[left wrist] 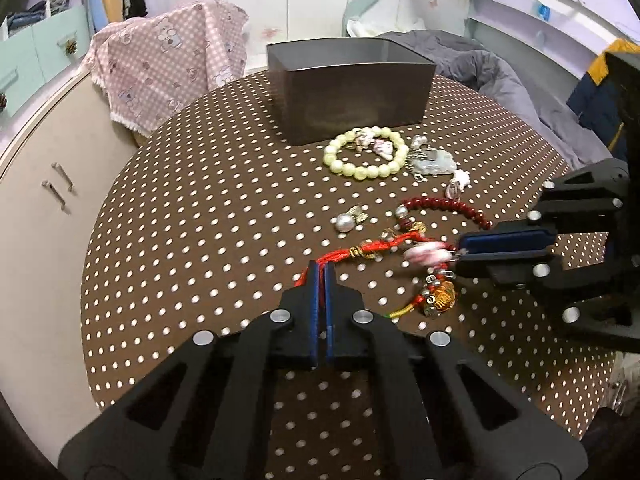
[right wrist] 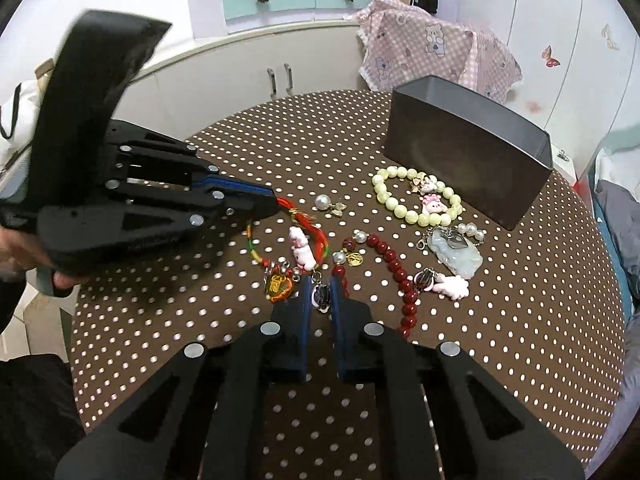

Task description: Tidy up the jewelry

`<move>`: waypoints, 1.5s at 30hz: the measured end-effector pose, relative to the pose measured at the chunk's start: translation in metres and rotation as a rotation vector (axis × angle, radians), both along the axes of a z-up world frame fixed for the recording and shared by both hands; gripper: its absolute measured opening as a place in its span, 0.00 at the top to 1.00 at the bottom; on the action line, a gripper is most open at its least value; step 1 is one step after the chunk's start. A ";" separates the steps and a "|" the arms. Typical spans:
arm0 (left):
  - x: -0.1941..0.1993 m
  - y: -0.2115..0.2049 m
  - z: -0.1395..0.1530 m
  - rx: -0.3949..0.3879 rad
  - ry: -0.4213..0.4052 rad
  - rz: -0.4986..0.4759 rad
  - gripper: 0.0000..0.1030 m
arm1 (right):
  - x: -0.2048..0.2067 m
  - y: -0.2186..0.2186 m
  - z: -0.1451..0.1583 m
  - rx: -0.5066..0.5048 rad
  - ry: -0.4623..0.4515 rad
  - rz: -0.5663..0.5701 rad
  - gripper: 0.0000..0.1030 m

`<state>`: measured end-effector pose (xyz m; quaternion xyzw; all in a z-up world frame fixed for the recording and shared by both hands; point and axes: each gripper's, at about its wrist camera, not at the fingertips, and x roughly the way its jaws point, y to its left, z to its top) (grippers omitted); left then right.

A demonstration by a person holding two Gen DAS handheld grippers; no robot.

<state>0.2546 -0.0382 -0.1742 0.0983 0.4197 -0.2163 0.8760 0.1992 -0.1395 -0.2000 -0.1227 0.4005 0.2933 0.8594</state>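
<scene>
1. The left claw [left wrist: 320, 270] was closed on the red cord bracelet [left wrist: 360, 250] at one end, fingers pressed together with the cord pinched between them.
2. The right claw [right wrist: 322, 292] was clamped on a small dark-and-white charm [right wrist: 321, 297] at the bracelet's other end, its fingers held slightly apart by the charm.
3. The bracelet's pink figure [right wrist: 301, 250] and orange charm [right wrist: 279, 288] hung between the two claws, over the dotted bench [left wrist: 200, 220].
4. Beyond lay the dark red bead bracelet [right wrist: 394, 270], a loose pearl earring [left wrist: 345, 222], a pale jade pendant [right wrist: 456, 254] and the yellow-green bead bracelet [left wrist: 366, 154], all on the bench.
5. The grey box [left wrist: 352, 96] stood at the far side, just behind the yellow-green bracelet. Its interior could not be seen from either view.
</scene>
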 end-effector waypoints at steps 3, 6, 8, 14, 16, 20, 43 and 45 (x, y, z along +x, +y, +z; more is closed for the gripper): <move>0.002 0.008 -0.002 0.012 -0.007 0.026 0.98 | -0.009 -0.011 0.004 0.009 -0.003 -0.021 1.00; 0.002 0.014 -0.001 0.002 -0.007 0.035 0.98 | -0.013 -0.024 0.007 0.042 0.010 -0.043 1.00; 0.001 0.015 0.002 -0.005 -0.010 0.032 0.98 | -0.013 -0.029 0.010 0.065 0.012 -0.063 1.00; -0.004 0.016 0.011 -0.010 -0.036 0.035 0.98 | -0.003 0.003 0.010 0.061 0.014 -0.016 0.89; -0.006 0.019 0.015 -0.014 -0.045 0.043 0.98 | 0.002 0.015 0.005 0.046 0.022 -0.009 0.89; -0.009 0.026 0.025 -0.031 -0.064 0.055 0.98 | 0.012 0.026 -0.005 0.015 0.015 -0.027 0.87; 0.010 0.011 0.135 -0.186 -0.277 -0.038 0.98 | 0.025 -0.039 0.106 0.290 -0.149 -0.072 0.90; 0.020 0.007 0.144 -0.207 -0.281 -0.050 0.98 | 0.034 -0.045 0.122 0.298 -0.178 -0.087 0.90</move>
